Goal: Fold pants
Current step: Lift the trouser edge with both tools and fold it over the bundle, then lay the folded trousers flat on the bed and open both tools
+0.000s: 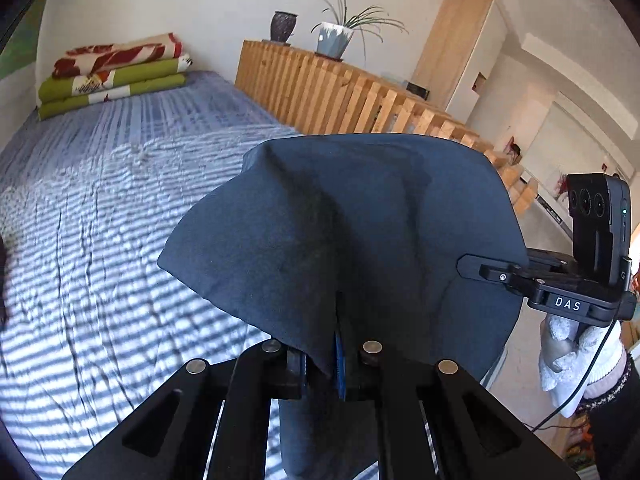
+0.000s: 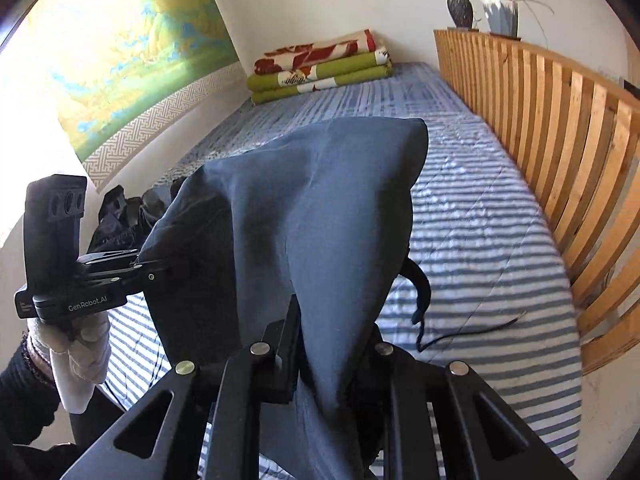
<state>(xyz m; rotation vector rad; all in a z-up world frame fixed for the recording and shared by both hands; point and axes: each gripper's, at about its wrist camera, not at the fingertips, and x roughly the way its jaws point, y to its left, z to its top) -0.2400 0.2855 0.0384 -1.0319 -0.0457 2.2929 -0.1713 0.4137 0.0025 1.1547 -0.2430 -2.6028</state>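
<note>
Left gripper [image 1: 322, 360]: jaws clamped on a fold of the dark blue pants [image 1: 344, 232]. Right gripper [image 2: 324, 364]: likewise closed on the same garment, cloth draped over its fingers. Pants held up between both, above the striped bedspread [image 1: 100, 208]. Folded blankets [image 2: 320, 66] lie at the far end; slatted wooden rail [image 2: 560, 128] alongside.

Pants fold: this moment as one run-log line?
left gripper shut on pants | right gripper shut on pants | held above striped bed
</note>
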